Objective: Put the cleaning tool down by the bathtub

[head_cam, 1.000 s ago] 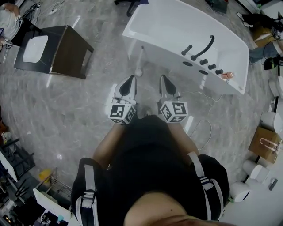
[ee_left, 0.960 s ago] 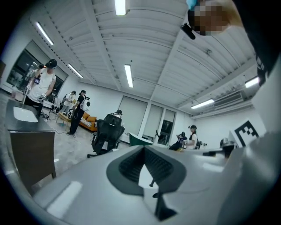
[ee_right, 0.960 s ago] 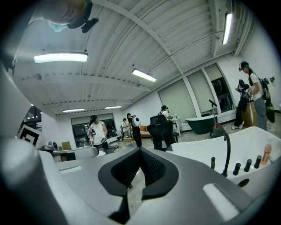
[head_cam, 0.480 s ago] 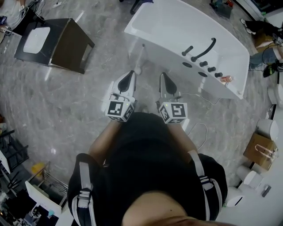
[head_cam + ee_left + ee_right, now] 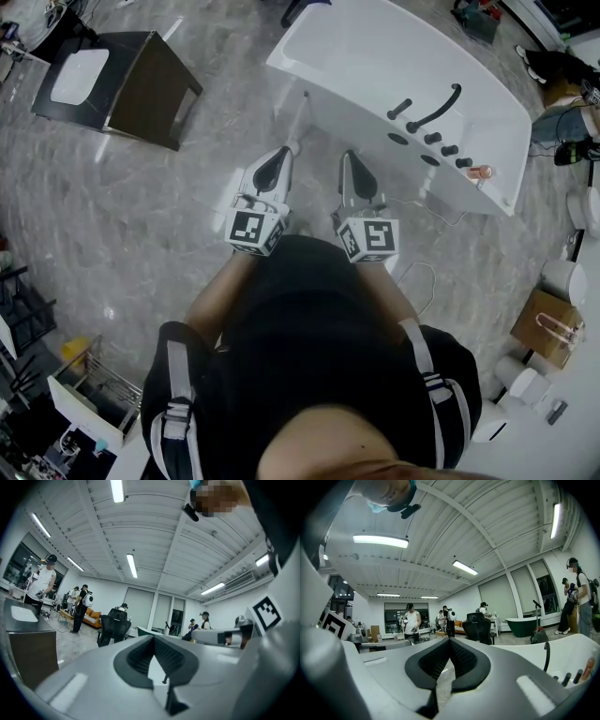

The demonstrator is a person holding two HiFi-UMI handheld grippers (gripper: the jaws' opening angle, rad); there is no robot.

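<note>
Grey floor is being shown, with the white bathtub at 1 o'clock. The cleaning tool is being propped against its wall, 12 o'clock from the left tool. That and the right tool are being held fully closed, empty. A green tub is being shown only in the right gripper view.

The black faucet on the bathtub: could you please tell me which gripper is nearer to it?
Right. The right gripper lies down and left of the faucet in the head view; the left gripper is further left.
</note>
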